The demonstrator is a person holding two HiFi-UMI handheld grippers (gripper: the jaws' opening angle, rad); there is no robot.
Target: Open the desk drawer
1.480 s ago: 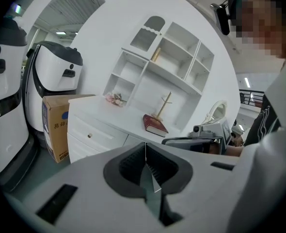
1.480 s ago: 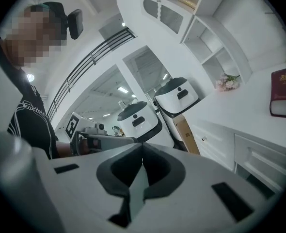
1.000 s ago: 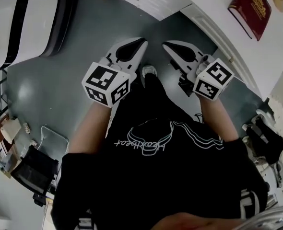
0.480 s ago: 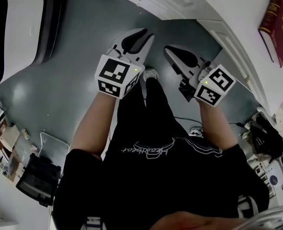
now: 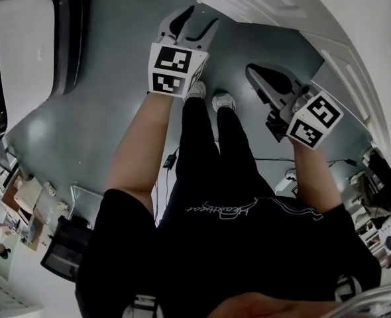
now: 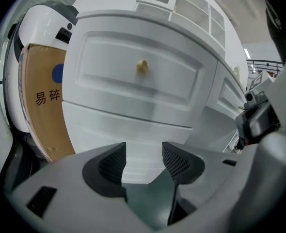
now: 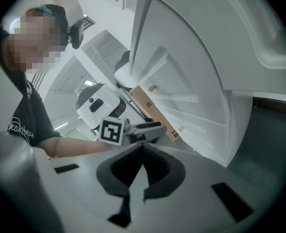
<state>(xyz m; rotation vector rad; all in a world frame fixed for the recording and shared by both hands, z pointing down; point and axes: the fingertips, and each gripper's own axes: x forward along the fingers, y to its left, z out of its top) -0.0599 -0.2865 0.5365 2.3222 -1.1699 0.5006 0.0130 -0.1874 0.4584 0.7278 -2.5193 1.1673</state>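
Lowered since the earlier frames, the left gripper has just been opening its jaws, now spread and empty, evidently to take the knob on the closed drawer in the desk front; the right gripper, clenched on nothing, waits aside.

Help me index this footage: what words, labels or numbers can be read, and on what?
"易碎": printed on the side of the cardboard box.
Script across the person's black T-shirt: too warped to read.
Small print on the same box in the right gripper view: too small to read.
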